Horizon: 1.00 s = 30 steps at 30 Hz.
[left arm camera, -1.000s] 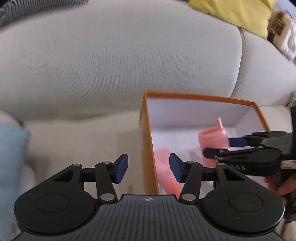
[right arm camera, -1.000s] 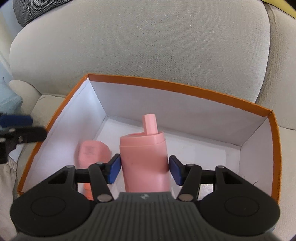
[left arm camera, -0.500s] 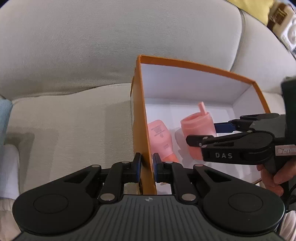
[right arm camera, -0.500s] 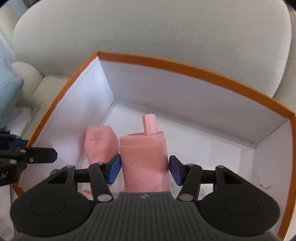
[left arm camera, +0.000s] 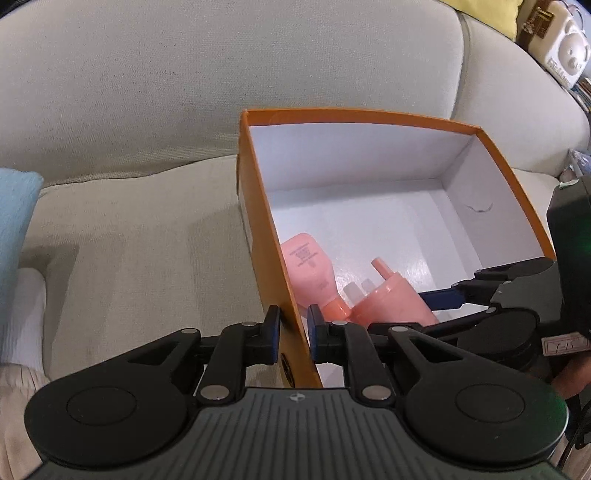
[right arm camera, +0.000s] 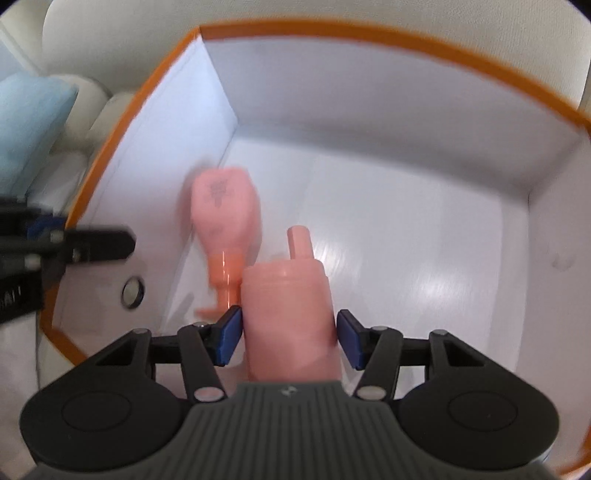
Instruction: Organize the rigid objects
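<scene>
Beige fabric sofa [left arm camera: 155, 229]: seat cushion in the foreground, padded backrest [left arm camera: 229, 74] rising behind it. Light blue cushion [left arm camera: 14, 218] at the far left edge of the seat; the same cushion [right arm camera: 33, 122] appears at upper left in the right wrist view. White cloth [left arm camera: 26, 321] lies below the blue cushion. Yellow cushion [left arm camera: 491, 11] tops the backrest; beside it a cream bear-faced item [left arm camera: 565, 51], detail unclear.
</scene>
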Tool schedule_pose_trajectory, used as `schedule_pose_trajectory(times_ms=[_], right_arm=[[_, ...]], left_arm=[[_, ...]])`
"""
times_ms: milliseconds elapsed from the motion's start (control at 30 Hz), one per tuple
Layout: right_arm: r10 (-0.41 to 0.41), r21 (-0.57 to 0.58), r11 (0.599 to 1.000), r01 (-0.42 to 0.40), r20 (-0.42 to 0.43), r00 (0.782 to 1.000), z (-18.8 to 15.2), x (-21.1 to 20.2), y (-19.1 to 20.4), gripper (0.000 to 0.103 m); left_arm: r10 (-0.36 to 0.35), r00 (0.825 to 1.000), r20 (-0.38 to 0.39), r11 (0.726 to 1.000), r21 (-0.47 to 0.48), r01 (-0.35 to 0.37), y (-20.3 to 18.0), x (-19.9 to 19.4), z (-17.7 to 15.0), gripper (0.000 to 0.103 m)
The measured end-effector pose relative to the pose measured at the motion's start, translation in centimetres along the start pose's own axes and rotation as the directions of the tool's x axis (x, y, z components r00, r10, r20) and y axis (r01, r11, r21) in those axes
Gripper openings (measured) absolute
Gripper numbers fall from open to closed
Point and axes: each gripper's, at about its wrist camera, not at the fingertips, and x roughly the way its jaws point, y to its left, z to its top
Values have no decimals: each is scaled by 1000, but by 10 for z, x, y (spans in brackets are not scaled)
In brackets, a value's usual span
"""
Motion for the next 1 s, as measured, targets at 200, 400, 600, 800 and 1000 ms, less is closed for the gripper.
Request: schedule_pose_trajectory(times_ms=[200, 400, 600, 800, 1000], right_arm=[[-10, 11, 1000, 10, -15, 1000, -15, -4, 6, 57], [-7, -7, 1000, 7, -18, 1000, -24, -8, 5, 56], [-32, -34, 999, 32, 13, 999, 4, -10, -13, 57], [-110, -77, 991, 112, 33, 993, 40, -7, -11, 57], [-155, -151, 977, 149, -25, 988, 49, 7, -7, 57]], left_arm=[[-35, 999, -7, 999, -11, 35, 5, -9, -14, 17], [-28, 1000, -9, 999, -27, 28, 6, -14, -25, 18], [-48, 999, -1, 998, -46, 48, 14, -11, -14, 19], [-96, 995, -24, 992, -80, 94, 28, -5, -5, 23], [-125, 992, -4, 985, -122, 124, 36, -5, 4, 27]])
